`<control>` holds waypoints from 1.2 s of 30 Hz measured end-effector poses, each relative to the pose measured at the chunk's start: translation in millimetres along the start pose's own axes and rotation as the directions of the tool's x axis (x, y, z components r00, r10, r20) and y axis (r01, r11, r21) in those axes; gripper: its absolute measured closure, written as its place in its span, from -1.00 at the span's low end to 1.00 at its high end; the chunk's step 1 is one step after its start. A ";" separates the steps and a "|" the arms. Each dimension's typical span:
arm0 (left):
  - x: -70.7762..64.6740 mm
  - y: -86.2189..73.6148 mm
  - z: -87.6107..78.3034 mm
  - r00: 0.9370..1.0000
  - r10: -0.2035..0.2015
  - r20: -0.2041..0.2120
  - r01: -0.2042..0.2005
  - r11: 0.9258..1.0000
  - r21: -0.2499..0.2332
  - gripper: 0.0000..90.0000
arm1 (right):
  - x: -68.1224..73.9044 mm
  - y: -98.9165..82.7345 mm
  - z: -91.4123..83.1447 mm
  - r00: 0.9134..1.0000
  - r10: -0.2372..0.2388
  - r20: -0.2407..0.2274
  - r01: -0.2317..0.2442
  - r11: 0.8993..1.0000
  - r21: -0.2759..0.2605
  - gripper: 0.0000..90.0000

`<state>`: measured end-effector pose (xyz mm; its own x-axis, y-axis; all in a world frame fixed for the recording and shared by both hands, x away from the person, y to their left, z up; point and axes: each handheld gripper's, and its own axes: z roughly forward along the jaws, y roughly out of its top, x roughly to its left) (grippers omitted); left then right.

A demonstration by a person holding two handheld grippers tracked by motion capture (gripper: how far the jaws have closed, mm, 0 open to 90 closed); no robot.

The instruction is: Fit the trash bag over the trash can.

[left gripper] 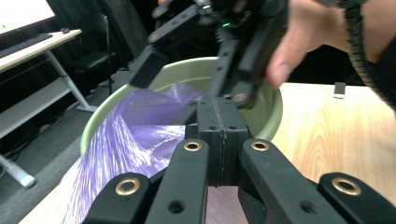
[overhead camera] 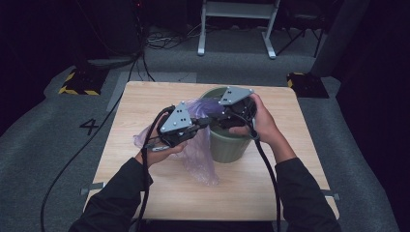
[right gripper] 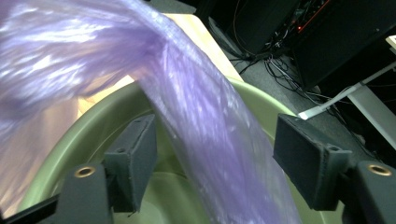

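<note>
A pale green plastic bin [overhead camera: 227, 145] stands upright on the wooden table [overhead camera: 140, 101]. A thin purple plastic bag [overhead camera: 199, 162] drapes from the bin's rim down its left side onto the table. My left gripper [overhead camera: 205, 123] sits at the bin's near-left rim; in the left gripper view its jaws [left gripper: 219, 126] are pressed together, with the bag [left gripper: 135, 135] pinched at their tips. My right gripper [overhead camera: 216, 116] reaches over the bin's mouth from the right. Its jaws [right gripper: 219, 161] stand wide apart, and a taut fold of the bag [right gripper: 205, 121] runs between the pads without touching them.
Both hands and dark sleeves come in from the near edge of the table. Cables trail from both grippers over the table's front. The floor around is grey carpet, with a metal stand [overhead camera: 237, 24] and black-and-yellow blocks [overhead camera: 77, 82] beyond the far edge.
</note>
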<state>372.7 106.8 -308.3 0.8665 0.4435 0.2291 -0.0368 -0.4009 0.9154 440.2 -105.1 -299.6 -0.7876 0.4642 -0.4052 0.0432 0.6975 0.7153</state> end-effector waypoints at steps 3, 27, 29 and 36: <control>-0.5 -0.4 0.8 1.000 -0.004 0.011 0.004 1.000 -0.001 1.00 | -2.9 4.6 9.6 0.999 -0.034 0.005 0.034 0.999 0.035 0.08; 7.8 -12.3 -17.0 0.989 -0.118 -0.088 0.119 0.993 0.010 -0.16 | -19.6 -32.3 -7.7 1.000 0.017 0.007 -0.017 0.992 0.124 1.00; 6.6 -17.2 -18.5 0.985 -0.113 -0.127 0.118 0.992 0.034 -0.34 | -20.4 -35.3 -8.7 1.000 0.018 0.011 -0.020 0.992 0.129 1.00; 12.1 -44.1 -12.8 0.983 -0.171 -0.068 0.177 0.980 0.095 -0.66 | -23.2 -44.3 -13.6 0.999 0.032 0.015 -0.034 0.991 0.129 1.00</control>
<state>378.5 140.2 -341.7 0.8243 0.5588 0.0909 0.1644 -0.3900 0.9060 448.2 -154.2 -314.1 -0.7767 0.4944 -0.3903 0.1485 0.7459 0.6493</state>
